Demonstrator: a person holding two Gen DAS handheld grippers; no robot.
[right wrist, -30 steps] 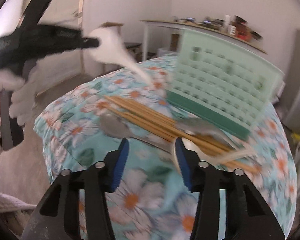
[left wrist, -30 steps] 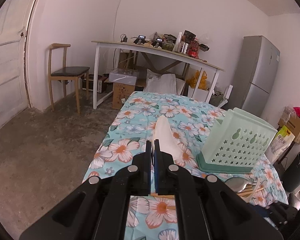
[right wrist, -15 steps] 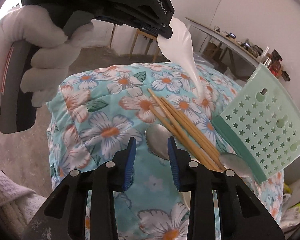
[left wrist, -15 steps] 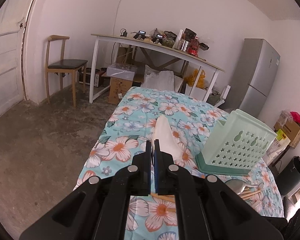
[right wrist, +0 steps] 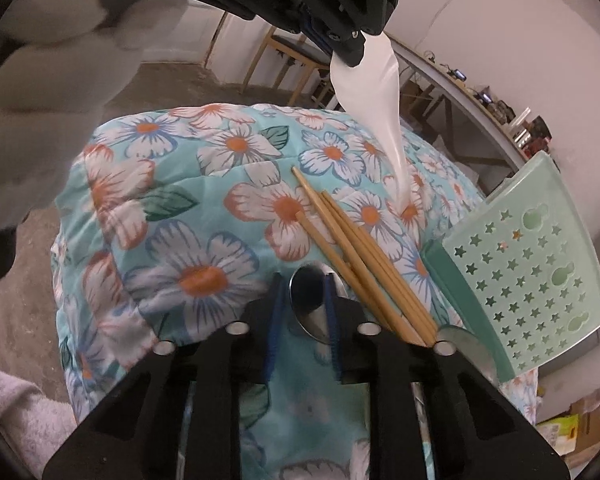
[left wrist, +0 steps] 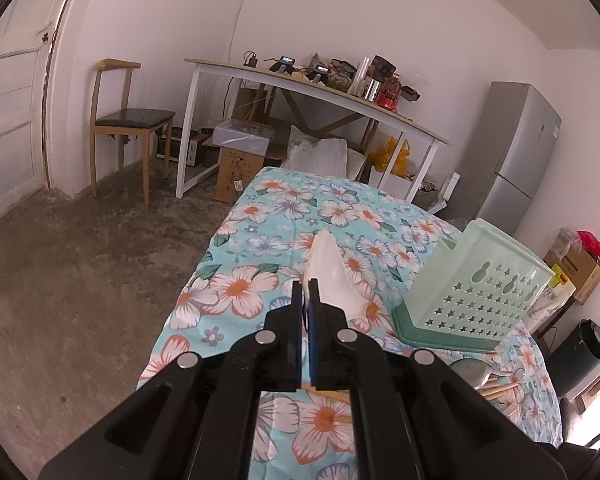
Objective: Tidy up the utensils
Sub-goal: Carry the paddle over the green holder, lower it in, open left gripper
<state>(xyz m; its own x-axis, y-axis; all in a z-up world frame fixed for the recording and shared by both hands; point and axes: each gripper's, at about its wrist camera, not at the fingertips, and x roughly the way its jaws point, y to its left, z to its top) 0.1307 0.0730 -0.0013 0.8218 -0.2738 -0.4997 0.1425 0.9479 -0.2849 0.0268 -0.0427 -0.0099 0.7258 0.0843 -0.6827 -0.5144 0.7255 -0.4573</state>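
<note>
Spoon (left wrist: 332,280) pinched in left tool (left wrist: 309,304), held above surface (left wrist: 260,240). Right tool (right wrist: 302,300) open w/ metal spoon (right wrist: 310,300) btwn fingers, beside chopsticks (right wrist: 352,248).

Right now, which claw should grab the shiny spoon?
Right. The right claw is open with the metal spoon already between its fingers, while the left claw is busy holding the white spoon.

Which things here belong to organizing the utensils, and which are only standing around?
For the job: white spoon in left gripper, metal spoon between right gripper fingers, chopsticks, green basket.

Not part: chair, fridge, desk.
</note>
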